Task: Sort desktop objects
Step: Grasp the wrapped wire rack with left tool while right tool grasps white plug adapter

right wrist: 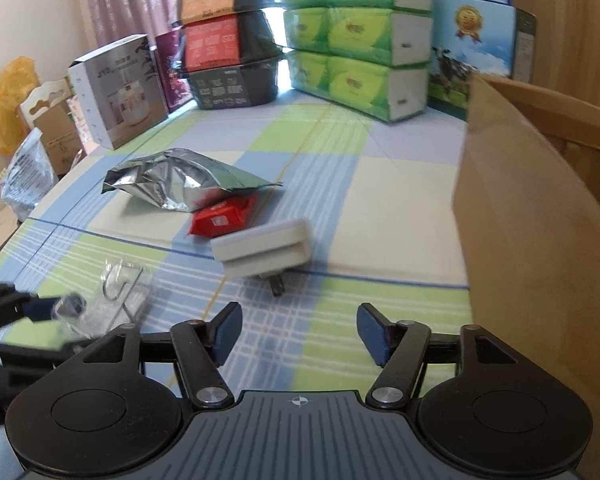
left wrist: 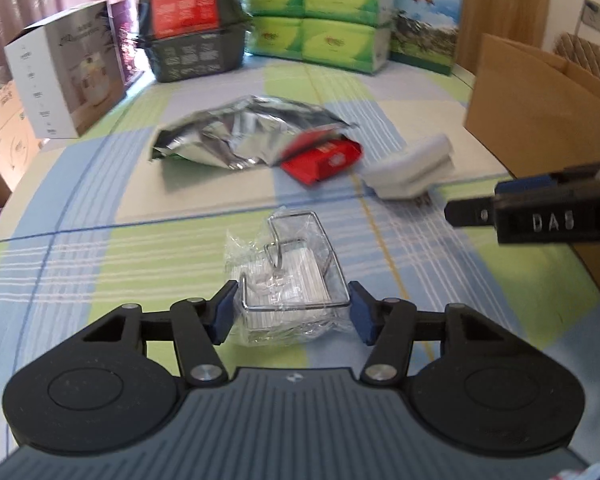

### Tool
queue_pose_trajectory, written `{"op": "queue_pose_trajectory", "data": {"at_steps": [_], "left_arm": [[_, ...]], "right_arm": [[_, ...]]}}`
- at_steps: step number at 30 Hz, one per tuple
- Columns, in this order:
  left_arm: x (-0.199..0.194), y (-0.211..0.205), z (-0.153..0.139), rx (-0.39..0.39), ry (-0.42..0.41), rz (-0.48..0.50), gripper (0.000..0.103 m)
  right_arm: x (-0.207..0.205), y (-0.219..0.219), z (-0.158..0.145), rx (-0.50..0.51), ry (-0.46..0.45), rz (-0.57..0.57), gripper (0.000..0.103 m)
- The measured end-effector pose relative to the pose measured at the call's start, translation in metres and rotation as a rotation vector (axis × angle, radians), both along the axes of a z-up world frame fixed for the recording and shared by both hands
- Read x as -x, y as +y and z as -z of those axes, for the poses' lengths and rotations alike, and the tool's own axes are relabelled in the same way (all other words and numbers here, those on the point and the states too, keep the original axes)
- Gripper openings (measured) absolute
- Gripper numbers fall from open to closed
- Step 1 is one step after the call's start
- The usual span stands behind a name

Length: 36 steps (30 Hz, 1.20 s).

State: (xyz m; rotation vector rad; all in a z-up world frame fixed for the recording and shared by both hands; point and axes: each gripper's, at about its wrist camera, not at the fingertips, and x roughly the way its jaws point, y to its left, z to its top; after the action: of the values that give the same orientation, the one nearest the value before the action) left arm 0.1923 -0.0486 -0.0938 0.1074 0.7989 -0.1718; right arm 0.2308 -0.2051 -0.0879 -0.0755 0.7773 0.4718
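Wrapped hook (left wrist: 288, 280) is sitting between the wide left gripper (left wrist: 293, 307) fingers, ready for grasping; right gripper (right wrist: 298, 329) is waiting wide, empty, facing the plug (right wrist: 266, 250).

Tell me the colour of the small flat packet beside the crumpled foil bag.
Red, clearest in the right wrist view.

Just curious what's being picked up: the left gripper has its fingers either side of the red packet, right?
Not quite. The left wrist view shows the left gripper with its fingers either side of the wire hook in clear wrap; the red packet lies farther off.
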Motion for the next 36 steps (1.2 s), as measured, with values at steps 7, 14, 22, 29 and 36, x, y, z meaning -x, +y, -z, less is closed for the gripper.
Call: {"op": "queue_pose_trajectory", "data": {"at_steps": [7, 14, 22, 29, 36], "left_arm": [[-0.01, 0.014, -0.006, 0.048, -0.008, -0.031, 0.053], [-0.016, 0.021, -0.005, 0.081, -0.001, -0.056, 0.053], [-0.016, 0.021, -0.004, 0.096, 0.006, -0.064, 0.053], [-0.017, 0.018, -0.001, 0.104, 0.016, -0.061, 0.053], [-0.017, 0.018, 0.0, 0.112, 0.019, -0.059, 0.053]], "right_arm": [[-0.016, 0.019, 0.003, 0.028, -0.072, -0.059, 0.071], [-0.028, 0.043, 0.014, 0.114, -0.149, -0.134, 0.076], [-0.039, 0.05, 0.023, 0.088, -0.124, -0.115, 0.076], [-0.048, 0.044, 0.024, 0.048, -0.084, -0.047, 0.076], [-0.05, 0.042, 0.023, 0.042, -0.051, -0.029, 0.063]]}}
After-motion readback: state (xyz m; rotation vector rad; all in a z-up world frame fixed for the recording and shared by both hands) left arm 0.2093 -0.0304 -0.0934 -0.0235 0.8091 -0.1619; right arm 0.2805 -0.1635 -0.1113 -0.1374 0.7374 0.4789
